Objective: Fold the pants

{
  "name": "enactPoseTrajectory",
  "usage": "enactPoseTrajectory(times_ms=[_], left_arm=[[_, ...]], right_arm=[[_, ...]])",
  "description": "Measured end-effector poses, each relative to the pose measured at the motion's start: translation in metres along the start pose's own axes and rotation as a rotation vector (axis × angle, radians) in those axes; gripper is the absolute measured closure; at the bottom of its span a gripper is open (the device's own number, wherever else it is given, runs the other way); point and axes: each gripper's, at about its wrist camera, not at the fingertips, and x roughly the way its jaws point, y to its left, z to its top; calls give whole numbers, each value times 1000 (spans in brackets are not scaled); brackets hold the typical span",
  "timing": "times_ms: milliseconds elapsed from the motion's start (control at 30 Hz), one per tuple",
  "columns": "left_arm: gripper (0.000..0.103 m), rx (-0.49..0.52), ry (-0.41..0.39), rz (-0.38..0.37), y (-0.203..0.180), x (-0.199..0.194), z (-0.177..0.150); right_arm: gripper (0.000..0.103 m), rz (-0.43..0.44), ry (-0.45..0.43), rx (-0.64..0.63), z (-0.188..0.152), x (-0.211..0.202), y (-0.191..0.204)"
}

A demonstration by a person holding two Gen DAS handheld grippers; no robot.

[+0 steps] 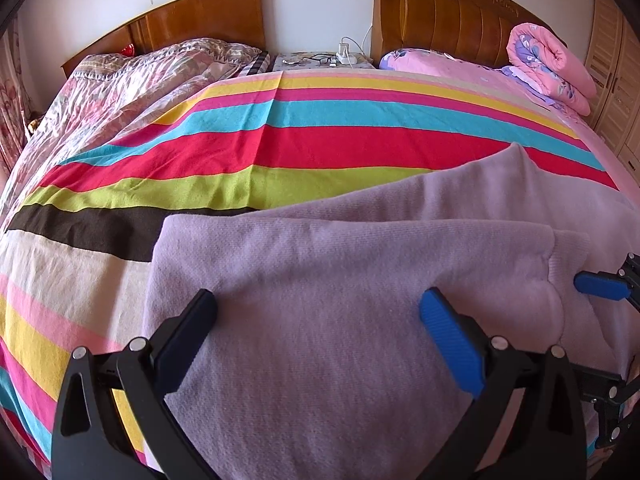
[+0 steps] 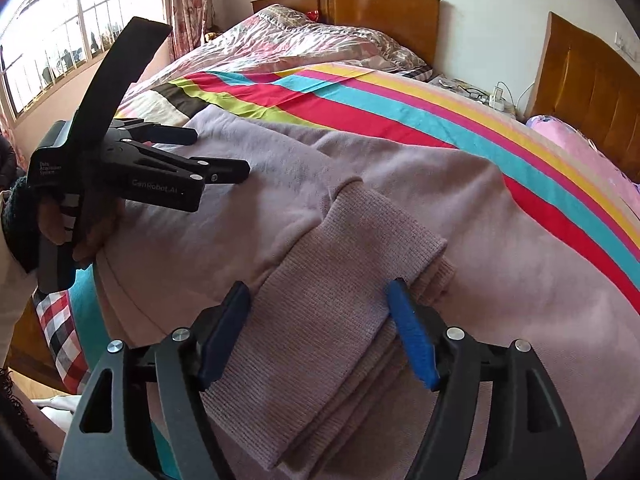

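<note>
Lilac pants lie folded across the striped blanket, the legs laid over the body. Their ribbed cuffs rest on top near the front. My right gripper stands open astride these cuffs, black pad on the left and blue pad on the right, and the cloth lies flat between them. My left gripper is open wide just over the folded edge of the pants. In the right wrist view the left gripper is held by a hand at the left. A blue pad of the right gripper shows at the left wrist view's right edge.
A striped blanket covers the bed. A floral quilt lies at the back left and a rolled pink quilt at the back right. A nightstand with glasses stands between two wooden headboards. A window is on the left.
</note>
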Motion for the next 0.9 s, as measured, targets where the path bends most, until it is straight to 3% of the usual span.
enactPoseTrajectory(times_ms=[267,367,467,567,667,733,900], left_arm=[[1,-4,-2,-7,0,-2,-1],[2,-30,-9,-2,5,-14,-1],[2,-62,-150,-33,16,-66,-7],[2,-79,-211,-42,26,-100,-31],[2,-75,-179,19,20,-109,-64],[2,-65,-188,67,14,-113,-85],[2,-60,-139,129,17,-105,-107]], right_arm=[[32,15,7,13,2,-1,-3],[31,25,50,22,9,-3,-6],[31,47,0,8,29,-22,-7],[31,74,-65,-77,57,-30,0],[31,92,-56,-159,86,-5,12],[31,151,-39,-193,107,18,23],[31,236,6,-280,154,74,67]])
